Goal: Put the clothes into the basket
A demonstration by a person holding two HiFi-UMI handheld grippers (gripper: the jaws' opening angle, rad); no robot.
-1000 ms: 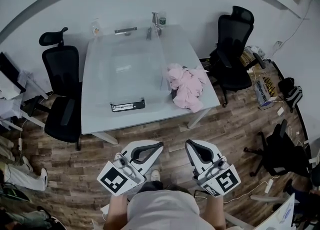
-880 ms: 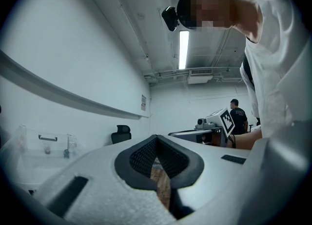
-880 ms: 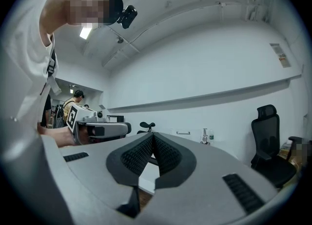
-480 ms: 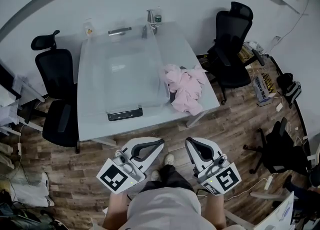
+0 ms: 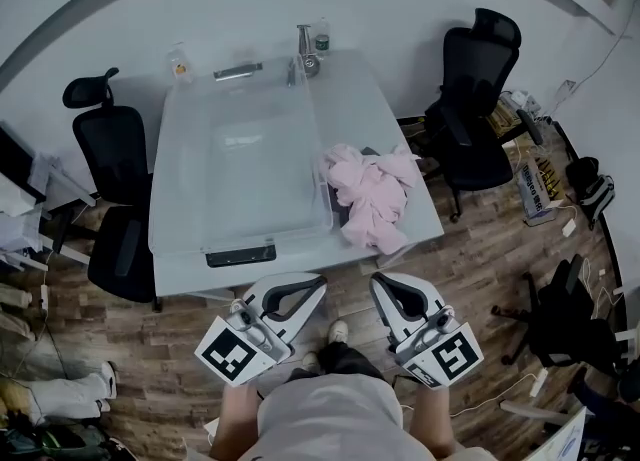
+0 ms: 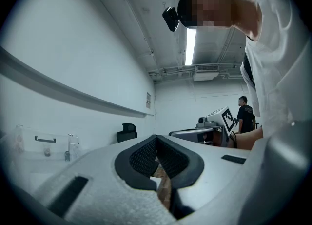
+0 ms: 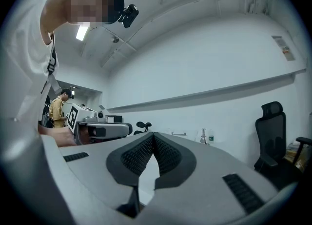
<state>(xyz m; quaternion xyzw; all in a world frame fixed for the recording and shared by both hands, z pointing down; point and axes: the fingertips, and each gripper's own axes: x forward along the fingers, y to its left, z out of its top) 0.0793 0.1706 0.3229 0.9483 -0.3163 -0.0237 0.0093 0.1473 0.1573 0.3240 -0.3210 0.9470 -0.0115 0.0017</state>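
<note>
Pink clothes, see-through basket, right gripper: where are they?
pink clothes [image 5: 370, 189], head view, middle of the pile.
see-through basket [image 5: 240, 255], head view, black handle on its near wall.
right gripper [image 5: 383, 287], head view, tip of its shut jaws.

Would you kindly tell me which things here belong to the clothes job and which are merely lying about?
Job in hand: pink clothes; clear basket; left gripper and right gripper, both shut and empty.

Lying about: left black chair; right black chair; bottles at the table's far edge.
</note>
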